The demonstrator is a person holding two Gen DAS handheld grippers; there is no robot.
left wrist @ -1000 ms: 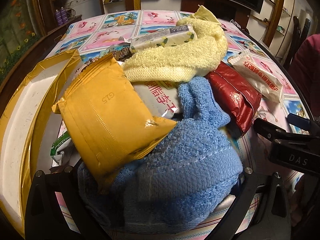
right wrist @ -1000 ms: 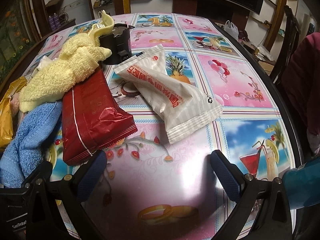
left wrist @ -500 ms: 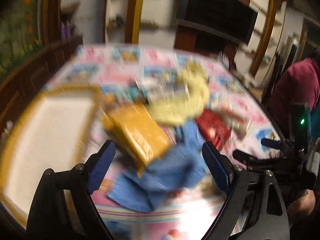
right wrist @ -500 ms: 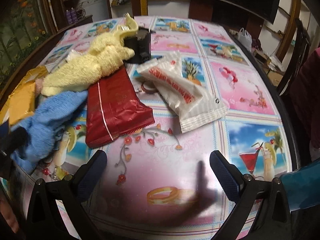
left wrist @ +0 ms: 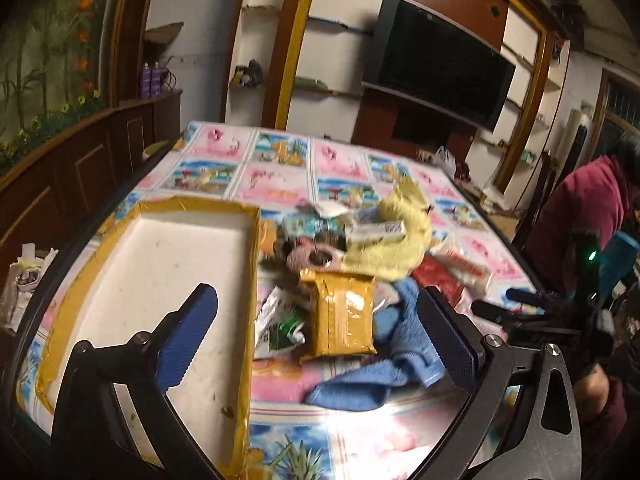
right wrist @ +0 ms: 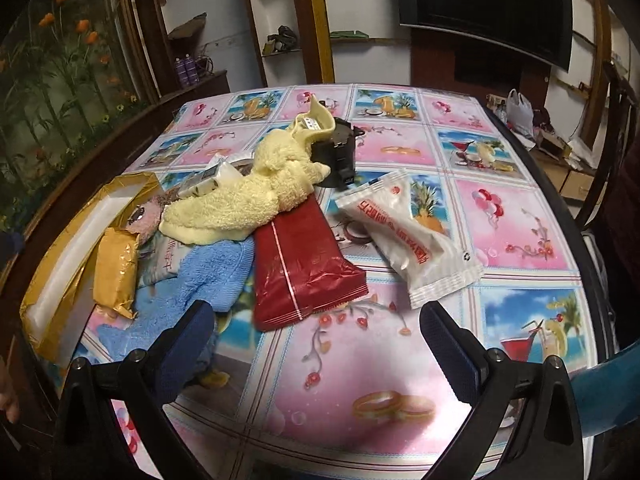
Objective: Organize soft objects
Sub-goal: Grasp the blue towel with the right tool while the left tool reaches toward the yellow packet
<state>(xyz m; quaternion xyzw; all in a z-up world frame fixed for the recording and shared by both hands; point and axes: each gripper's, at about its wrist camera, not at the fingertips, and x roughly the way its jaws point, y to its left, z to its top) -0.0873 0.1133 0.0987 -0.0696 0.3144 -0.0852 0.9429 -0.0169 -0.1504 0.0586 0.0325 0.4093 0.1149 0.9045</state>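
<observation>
Left wrist view, left to right. A gold-edged white tray (left wrist: 160, 280) lies on the table (left wrist: 280, 176) at about 9 o'clock of the pile, its floor bare. The left gripper (left wrist: 316, 332) hangs above the table with jaws spread wide and nothing between them — they have just been opening further. Just right of the tray lie a green-and-white packet (left wrist: 280, 328) and a mustard-yellow packet (left wrist: 342, 316); the yellow one rests partly on the blue towel (left wrist: 384, 376). At 12 o'clock of that packet sits a brown knitted soft toy (left wrist: 304, 254), with the pale yellow towel (left wrist: 394, 248) at its 3 o'clock. This view is somewhat blurred.

Right wrist view, left to right. The blue towel (right wrist: 200, 280) lies crumpled at 9 o'clock of the red foil packet (right wrist: 300, 268), touching it. The pale yellow towel (right wrist: 248, 196) drapes over the red packet's far end and against a black device (right wrist: 340, 156). A white packet with red lettering (right wrist: 408, 236) lies at 3 o'clock of the red one, just beside it. The right gripper (right wrist: 316, 340) hovers over the patterned cloth — fingers wide apart, holding nothing.
</observation>
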